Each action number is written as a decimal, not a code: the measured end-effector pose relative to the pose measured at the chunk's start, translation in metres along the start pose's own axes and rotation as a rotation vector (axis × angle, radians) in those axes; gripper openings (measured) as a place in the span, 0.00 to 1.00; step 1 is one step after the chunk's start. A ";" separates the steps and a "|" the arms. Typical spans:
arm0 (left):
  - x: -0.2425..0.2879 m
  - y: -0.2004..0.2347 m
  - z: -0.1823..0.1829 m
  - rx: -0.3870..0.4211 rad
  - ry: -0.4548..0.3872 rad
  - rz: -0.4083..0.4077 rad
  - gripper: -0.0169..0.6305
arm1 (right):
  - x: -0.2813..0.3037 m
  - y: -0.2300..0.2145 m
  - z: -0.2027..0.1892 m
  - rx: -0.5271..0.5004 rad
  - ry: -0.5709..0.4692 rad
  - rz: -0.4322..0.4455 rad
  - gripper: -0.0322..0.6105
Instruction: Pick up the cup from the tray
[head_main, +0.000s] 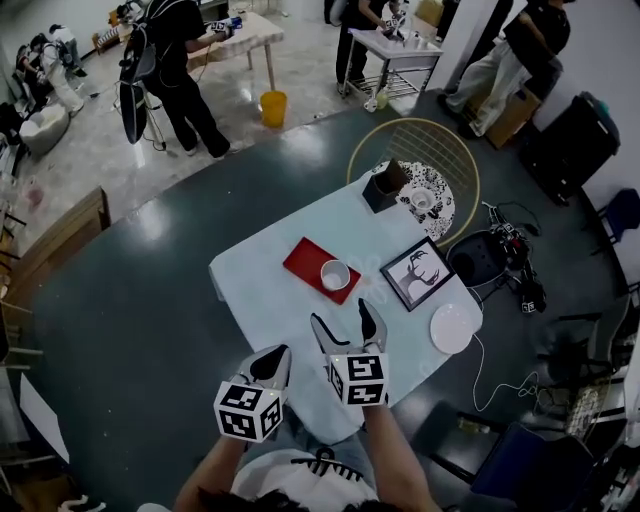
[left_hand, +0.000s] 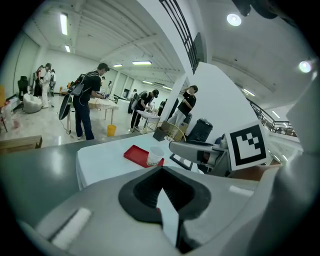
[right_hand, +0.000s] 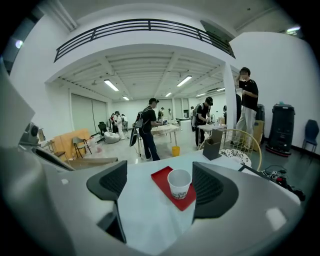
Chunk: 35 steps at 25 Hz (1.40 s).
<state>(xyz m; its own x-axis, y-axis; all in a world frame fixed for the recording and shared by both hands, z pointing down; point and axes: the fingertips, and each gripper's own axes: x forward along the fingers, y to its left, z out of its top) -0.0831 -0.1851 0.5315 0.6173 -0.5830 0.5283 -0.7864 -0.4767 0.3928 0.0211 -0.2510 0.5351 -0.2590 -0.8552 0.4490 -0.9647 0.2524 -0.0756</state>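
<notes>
- Cup (head_main: 335, 275), a white paper one, stands upright on the near end of a flat red rectangular tray (head_main: 303, 258) at the centre of the head view. The right gripper (head_main: 342, 312) sits just below it, jaws spread wide and empty, near the cup but not touching it. The left gripper (head_main: 278, 360), at lower left, is clenched on nothing.
- Left gripper view: the cup (left_hand: 155, 155) is at mid-frame, well beyond the closed pads, so this gripper plays no part in the reach.
- Right gripper view: the cup (right_hand: 179, 183) lies ahead of the dark ribbed pads (right_hand: 214, 186), not yet between them, and right of the middle of the gap. Advancing on this line, the right pad would likely strike first and tip the light cup or push it off the tray. A hard squeeze could crumple it.
</notes>
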 end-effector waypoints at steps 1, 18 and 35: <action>0.004 0.002 0.001 -0.004 0.005 0.004 0.03 | 0.007 -0.003 0.001 -0.005 0.004 0.000 0.69; 0.048 0.019 -0.015 0.004 0.102 0.069 0.03 | 0.119 -0.055 -0.065 0.037 0.201 -0.035 0.74; 0.054 0.017 -0.025 -0.058 0.145 0.032 0.03 | 0.137 -0.054 -0.061 0.021 0.245 -0.026 0.61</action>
<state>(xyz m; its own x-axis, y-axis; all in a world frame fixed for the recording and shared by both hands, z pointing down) -0.0640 -0.2079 0.5853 0.5856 -0.4941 0.6425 -0.8080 -0.4185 0.4146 0.0402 -0.3544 0.6548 -0.2170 -0.7253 0.6533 -0.9723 0.2198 -0.0789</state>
